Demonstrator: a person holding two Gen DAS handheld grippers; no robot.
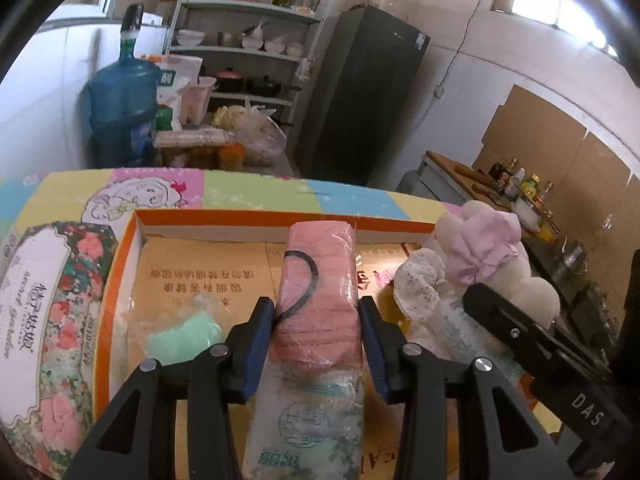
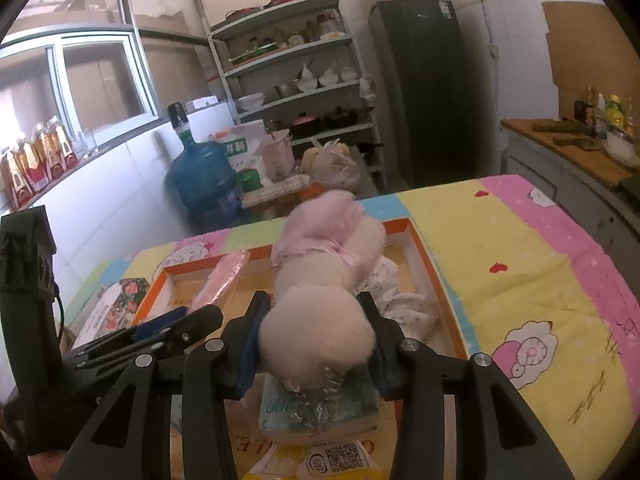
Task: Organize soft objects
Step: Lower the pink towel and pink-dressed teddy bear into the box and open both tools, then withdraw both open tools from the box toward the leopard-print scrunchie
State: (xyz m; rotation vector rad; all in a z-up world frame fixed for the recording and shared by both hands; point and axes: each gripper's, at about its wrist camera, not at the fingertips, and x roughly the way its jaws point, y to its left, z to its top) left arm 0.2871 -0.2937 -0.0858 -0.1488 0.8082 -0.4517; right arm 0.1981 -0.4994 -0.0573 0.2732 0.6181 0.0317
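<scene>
My left gripper [image 1: 318, 320] is shut on a plastic-wrapped pack of pink face masks [image 1: 318, 276], held over an orange-rimmed cardboard box [image 1: 248, 218]. Under the pack lies a tissue packet [image 1: 308, 424]. A green item in a clear bag [image 1: 182, 334] lies in the box to the left. My right gripper [image 2: 314, 320] is shut on a cream plush toy in a pink dress [image 2: 320, 280], held above the same box [image 2: 424, 252]. The toy also shows at the right of the left wrist view [image 1: 492, 256], beside a floral white cloth [image 1: 420, 280].
A floral tissue pack [image 1: 44, 312] lies left of the box on a colourful patchwork cloth [image 2: 520, 280]. Beyond the table stand a blue water jug [image 1: 120, 108], a shelf rack with dishes [image 1: 248, 48], a dark fridge [image 1: 360, 92] and a counter with bottles [image 2: 580, 136].
</scene>
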